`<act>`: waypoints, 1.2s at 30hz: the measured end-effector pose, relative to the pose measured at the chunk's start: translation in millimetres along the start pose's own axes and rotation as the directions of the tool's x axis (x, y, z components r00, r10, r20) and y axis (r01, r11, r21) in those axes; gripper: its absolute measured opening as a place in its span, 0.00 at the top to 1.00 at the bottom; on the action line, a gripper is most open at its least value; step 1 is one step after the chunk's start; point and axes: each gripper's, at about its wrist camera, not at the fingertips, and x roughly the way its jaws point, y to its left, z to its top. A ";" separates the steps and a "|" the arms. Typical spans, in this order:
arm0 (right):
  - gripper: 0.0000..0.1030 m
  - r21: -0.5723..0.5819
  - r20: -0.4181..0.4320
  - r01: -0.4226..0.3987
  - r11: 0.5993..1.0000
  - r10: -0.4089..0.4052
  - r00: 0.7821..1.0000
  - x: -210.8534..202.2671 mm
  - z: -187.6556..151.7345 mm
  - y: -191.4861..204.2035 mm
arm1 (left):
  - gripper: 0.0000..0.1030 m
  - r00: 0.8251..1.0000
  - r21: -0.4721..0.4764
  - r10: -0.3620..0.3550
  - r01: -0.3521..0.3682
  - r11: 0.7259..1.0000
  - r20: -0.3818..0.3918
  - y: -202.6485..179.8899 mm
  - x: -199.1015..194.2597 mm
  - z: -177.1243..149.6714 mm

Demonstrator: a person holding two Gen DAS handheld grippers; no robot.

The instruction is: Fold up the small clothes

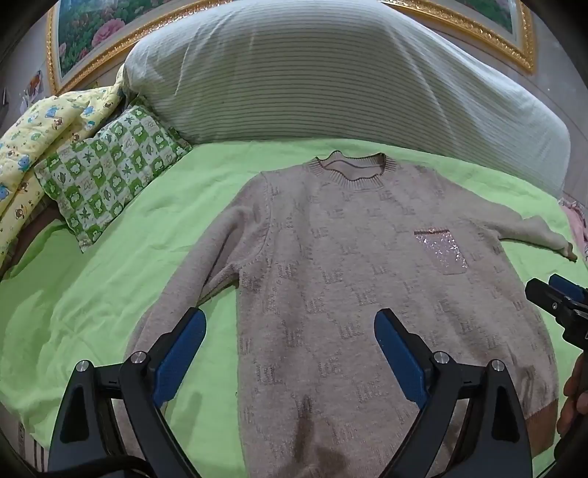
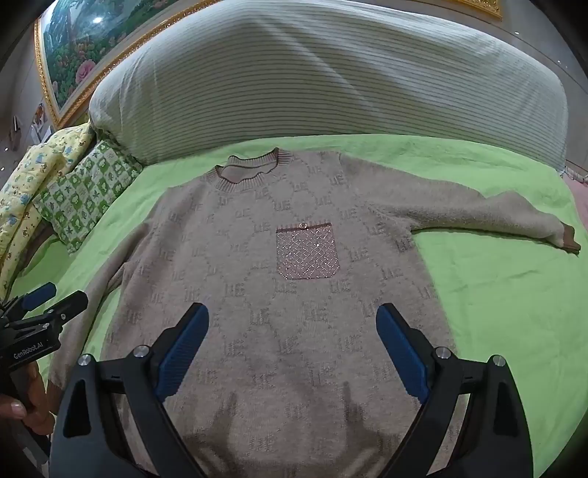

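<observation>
A bed with a bright green sheet (image 1: 92, 294) fills both views, seen from its foot edge looking toward the head.

At the bed's far left corner lies a yellow quilt (image 1: 33, 139) printed with small animals. Just beside it, a green and white checked pillow (image 1: 106, 184) rests on the sheet. Behind both, on the wall, hangs a flower painting in a gold frame (image 1: 88, 33). A large striped pillow (image 1: 312, 81) spans the head edge of the bed.

The left claw (image 1: 290, 323) hangs above the foot edge with its blue fingers (image 1: 180, 353) spread wide and nothing between them. Below it are the sweater's left side and the strip of sheet next to it.

A beige sweater (image 2: 264, 294) lies flat and face up in the middle of the bed, its ribbed collar (image 2: 253, 171) toward the striped pillow and its hem toward the foot edge. One sleeve runs down along the body on the left. A sparkly chest pocket (image 2: 307, 252) sits right of the sweater's centre. The other sleeve reaches out toward the bed's right edge, ending in a brown cuff (image 2: 569, 239).

The right claw (image 2: 292, 323) hovers over the sweater's lower middle, fingers equally spread, gripping nothing.
</observation>
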 end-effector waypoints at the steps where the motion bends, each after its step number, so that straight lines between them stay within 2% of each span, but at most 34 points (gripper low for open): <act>1: 0.10 0.000 0.001 -0.001 1.000 0.001 1.000 0.0 -0.1 -0.1 | 0.09 1.000 0.001 0.000 0.000 1.000 0.001 -0.2 0.0 0.0; 7: 0.10 0.000 -0.002 -0.001 1.000 0.001 1.000 0.1 -0.2 -0.1 | 0.09 1.000 0.006 -0.002 0.002 1.000 -0.007 3.3 -5.6 -6.6; 36: 0.10 0.001 -0.008 -0.011 1.000 0.011 1.000 1.7 -1.0 4.2 | 0.09 1.000 -0.003 -0.007 0.007 1.000 -0.017 -0.3 5.4 -0.4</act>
